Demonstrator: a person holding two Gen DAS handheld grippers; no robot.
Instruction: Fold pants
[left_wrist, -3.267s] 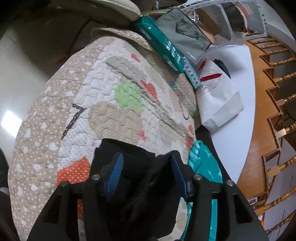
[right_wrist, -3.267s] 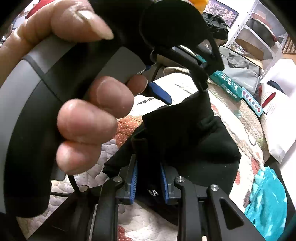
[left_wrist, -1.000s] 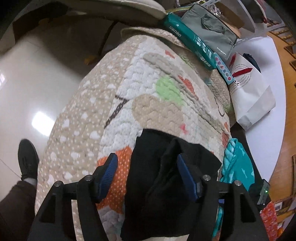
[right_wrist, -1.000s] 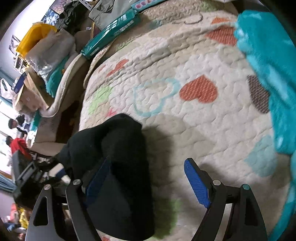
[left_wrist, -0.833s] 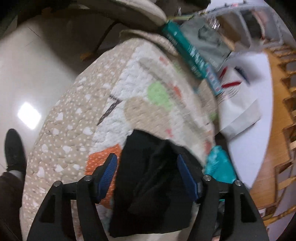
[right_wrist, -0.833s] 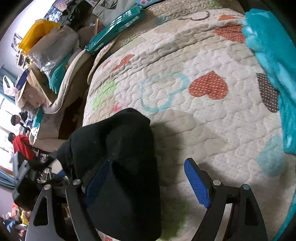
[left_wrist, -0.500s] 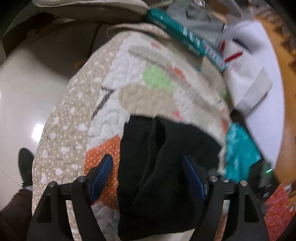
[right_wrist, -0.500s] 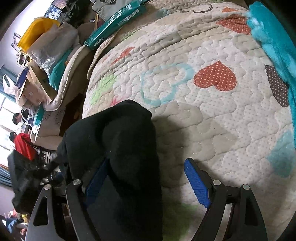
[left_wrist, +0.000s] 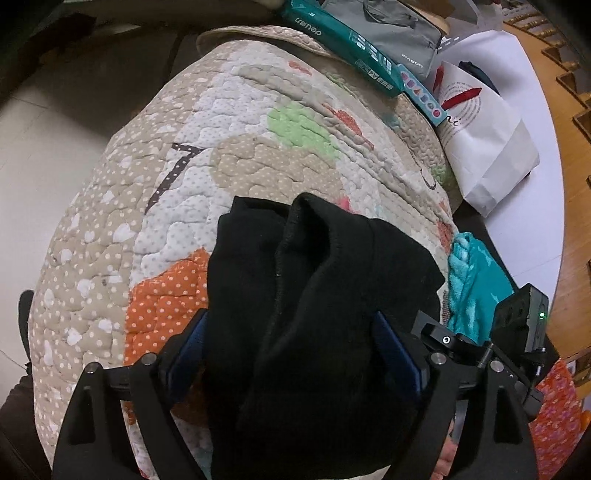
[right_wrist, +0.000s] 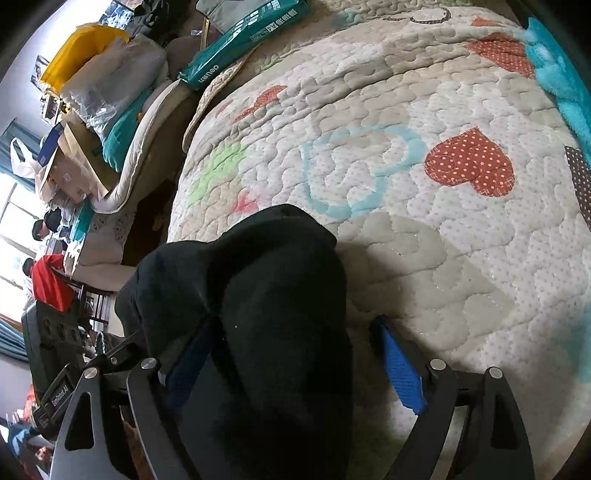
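I read "deli" upside down on the green paper pack in the left wrist view and again on the same pack in the right wrist view. The grey bag carries small lettering I cannot resolve

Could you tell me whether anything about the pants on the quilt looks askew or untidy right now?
Yes: the black pants sit in a lumpy, uneven bundle on the quilt, one hemmed edge standing up in a ridge. Both tongs, left and right, are open.
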